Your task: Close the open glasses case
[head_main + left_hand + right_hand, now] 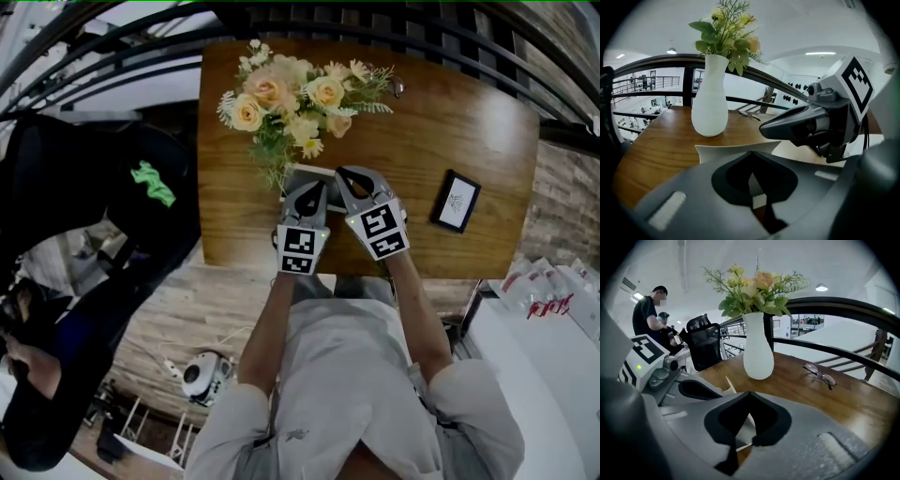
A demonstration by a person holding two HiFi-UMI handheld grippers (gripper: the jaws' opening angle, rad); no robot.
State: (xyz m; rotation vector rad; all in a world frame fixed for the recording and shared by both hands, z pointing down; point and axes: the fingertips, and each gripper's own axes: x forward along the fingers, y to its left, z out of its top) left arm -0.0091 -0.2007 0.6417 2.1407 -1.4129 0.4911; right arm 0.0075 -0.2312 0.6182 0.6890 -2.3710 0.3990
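Note:
The glasses case point(306, 172) is a white, open case lying on the wooden table point(469, 141) just in front of the vase. Its raised lid point(733, 151) stands right beyond my left gripper point(750, 154), whose jaws meet at the tips. My right gripper point(749, 394) is shut too, with the lid's edge point(728, 384) just left of its tips. In the head view the left gripper point(313, 190) and right gripper point(350, 175) sit side by side over the case. I cannot tell whether either one touches it.
A white vase point(709, 101) of yellow and peach flowers point(291, 98) stands close behind the case. Spectacles point(819, 375) lie far right near the railing. A black framed card point(456, 201) lies right. A black office chair point(103, 206) is left of the table.

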